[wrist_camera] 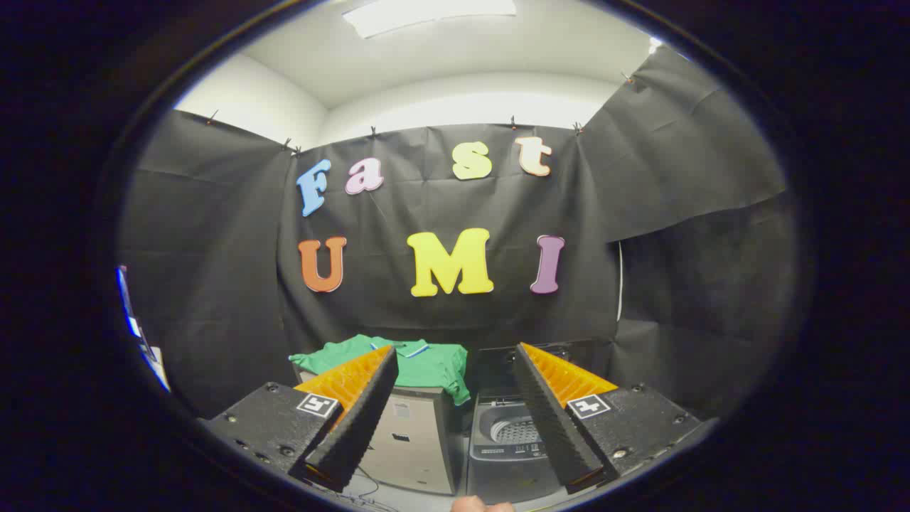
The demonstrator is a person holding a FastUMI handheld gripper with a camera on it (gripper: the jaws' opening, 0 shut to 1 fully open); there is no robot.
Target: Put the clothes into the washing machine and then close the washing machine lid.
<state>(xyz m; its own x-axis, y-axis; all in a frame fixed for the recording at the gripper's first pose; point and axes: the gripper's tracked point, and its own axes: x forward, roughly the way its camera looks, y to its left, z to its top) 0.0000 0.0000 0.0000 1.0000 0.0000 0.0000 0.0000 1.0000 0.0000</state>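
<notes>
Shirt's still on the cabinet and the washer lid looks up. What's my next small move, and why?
Probably ease the gripper forward and slightly left toward the green shirt. Its fingers stand open with nothing between them, and the shirt lies beyond them on the grey cabinet, one corner hanging over the edge. The washing machine beside it is open, drum visible, so loading can follow.

Pale cabinet (416, 441) standing on the floor (398, 498), beyond the parted fingers of the gripper (455, 355), which grips nothing. Green shirt (426, 364) spread flat across its top, one corner hanging over the right front edge. Top-loading washing machine (506, 455) just beside it on the right, also on the floor, lid up, drum showing. Loose cables on the floor in front.
</notes>
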